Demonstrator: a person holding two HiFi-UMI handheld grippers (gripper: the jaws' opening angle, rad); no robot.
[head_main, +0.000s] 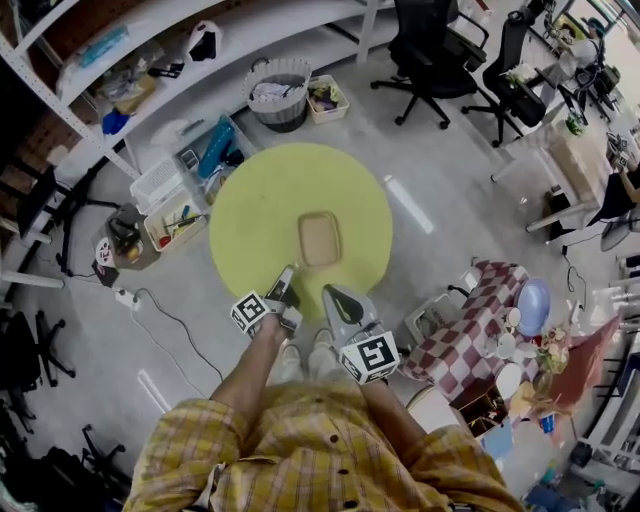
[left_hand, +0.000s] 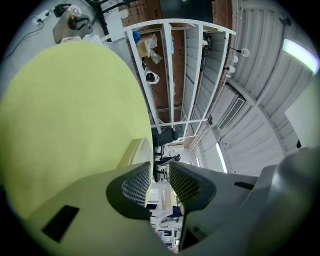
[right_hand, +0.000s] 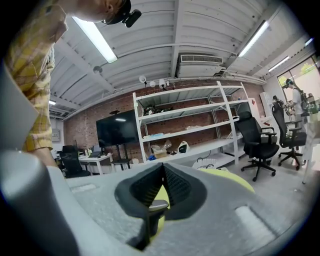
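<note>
While the person is standing at the near edge of the round table (head_main: 265, 190), the left gripper (head_main: 286, 275) is hovering just over that edge with its jaws a little apart and nothing between them; in the left gripper view only the room is showing through the gap. Ahead of it and slightly to its right, the tray (head_main: 320, 242) is lying flat near the middle of the table. It is empty as far as the head view is showing, and neither gripper is touching it. Just right of the tray's near end, the right gripper (head_main: 333, 293) is pointing over the same edge with its jaws pressed together at the tips and gripping nothing. Judging from this, nothing is being carried or set down yet: the tray is sitting untouched, and any handling of it is looking wholly undone.
</note>
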